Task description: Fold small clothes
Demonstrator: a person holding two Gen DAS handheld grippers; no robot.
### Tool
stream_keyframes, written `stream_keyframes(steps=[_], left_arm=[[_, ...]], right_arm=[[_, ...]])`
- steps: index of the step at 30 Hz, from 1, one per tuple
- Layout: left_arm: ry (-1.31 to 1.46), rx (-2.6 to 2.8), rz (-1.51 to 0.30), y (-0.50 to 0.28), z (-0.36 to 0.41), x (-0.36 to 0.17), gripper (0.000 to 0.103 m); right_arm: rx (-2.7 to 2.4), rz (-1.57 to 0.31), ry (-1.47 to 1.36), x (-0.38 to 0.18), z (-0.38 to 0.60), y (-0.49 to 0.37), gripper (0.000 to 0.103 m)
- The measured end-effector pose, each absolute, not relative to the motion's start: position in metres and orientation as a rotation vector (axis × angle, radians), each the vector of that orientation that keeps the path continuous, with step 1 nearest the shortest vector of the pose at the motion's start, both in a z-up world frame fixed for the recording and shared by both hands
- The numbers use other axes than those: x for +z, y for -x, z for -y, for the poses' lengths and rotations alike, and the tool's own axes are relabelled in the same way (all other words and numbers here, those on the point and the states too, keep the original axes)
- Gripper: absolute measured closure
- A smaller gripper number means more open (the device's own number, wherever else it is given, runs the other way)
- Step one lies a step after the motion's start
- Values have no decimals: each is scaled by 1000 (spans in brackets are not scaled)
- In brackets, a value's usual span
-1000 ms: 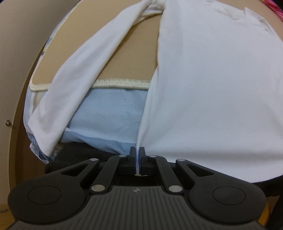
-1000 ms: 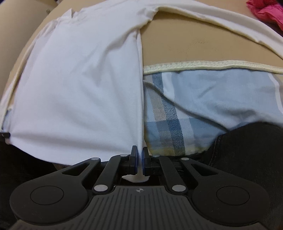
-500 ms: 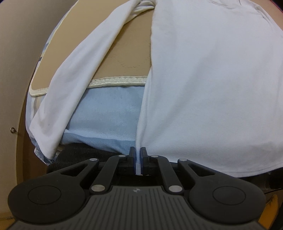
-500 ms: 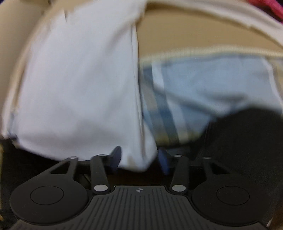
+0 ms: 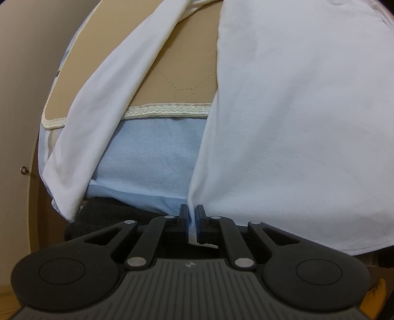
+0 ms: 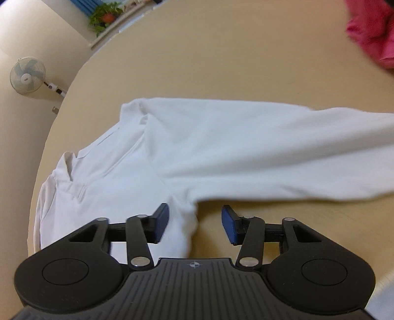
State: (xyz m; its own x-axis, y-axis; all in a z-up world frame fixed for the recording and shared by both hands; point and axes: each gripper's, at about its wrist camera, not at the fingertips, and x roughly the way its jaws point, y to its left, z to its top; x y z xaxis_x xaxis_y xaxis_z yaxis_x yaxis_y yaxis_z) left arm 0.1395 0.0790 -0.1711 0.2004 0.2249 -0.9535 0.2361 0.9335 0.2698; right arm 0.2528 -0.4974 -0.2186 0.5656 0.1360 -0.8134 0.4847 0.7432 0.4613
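**One white shirt, two grippers: left pinching the hem, right spread above the armpit**

Left wrist view: one white long-sleeved shirt (image 5: pixel 295 128) fills the right and centre, and one of its sleeves (image 5: pixel 108 115) runs as a long band down the left. The left gripper (image 5: pixel 192 222) has its two blue-padded fingers (image 5: pixel 184 221) drawn almost together on a thin fold of the shirt's lower side edge, which runs straight up from between them. The cloth is soft, matte knit with faint grey smudges. Under it lie one tan mat (image 5: pixel 189 73) with a cream braided border and stitched lines, and one pale blue cloth (image 5: pixel 152 157) of fine weave that hangs over the near edge. A dark fabric (image 5: pixel 103 214) shows just below that.

Right wrist view: the same shirt (image 6: pixel 128 177) lies flat on the tan surface (image 6: pixel 221 61), collar and placket to the left, one sleeve (image 6: pixel 270 157) stretched out to the right, slightly blurred. The right gripper (image 6: pixel 195 222) stands with its two fingers wide apart; the shirt's armpit and side edge lie between them, nearer the left pad (image 6: pixel 161 222), pressed by neither. One crumpled pink garment (image 6: pixel 371 29) sits at the far right corner. One wall fan (image 6: pixel 27 75) and one potted plant (image 6: pixel 104 14) show in the background
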Motion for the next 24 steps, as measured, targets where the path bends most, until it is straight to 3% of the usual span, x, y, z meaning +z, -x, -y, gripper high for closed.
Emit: stream_keyframes(steps=[3,8,10,11,12,22,23,24], left_arm=[[-414,1,-1393,-142,-76,-173,94],[-429,13,-1411,-147,-72,-175,94],[-433,10,-1410,-148,-71,-175,94],[-436,6,-1406,-147,-70,-174,94],[-439,1,-1404,-147,-70,-174,94],[-422,-27,-1355,-139,-75,-171,94],[-426,-29,-1346,-137,-74,-171,94],[-432,-31,-1339,-136,-74,-171,94]], right_arm=[[-293,-923,-603,-215,506,-265,101],[-314,-908,-733,-226,530,-258,98],[-283,-908,-788,-222,528,-240,82],[-272,-907,-796,-218,525,-228,59],[-261,-907,-796,-213,519,-213,42],[-73,-1230,-544,-217,376,-83,38],[-77,-1266,-509,-224,365,-79,41],[-89,-1266,-463,-225,357,-74,60]])
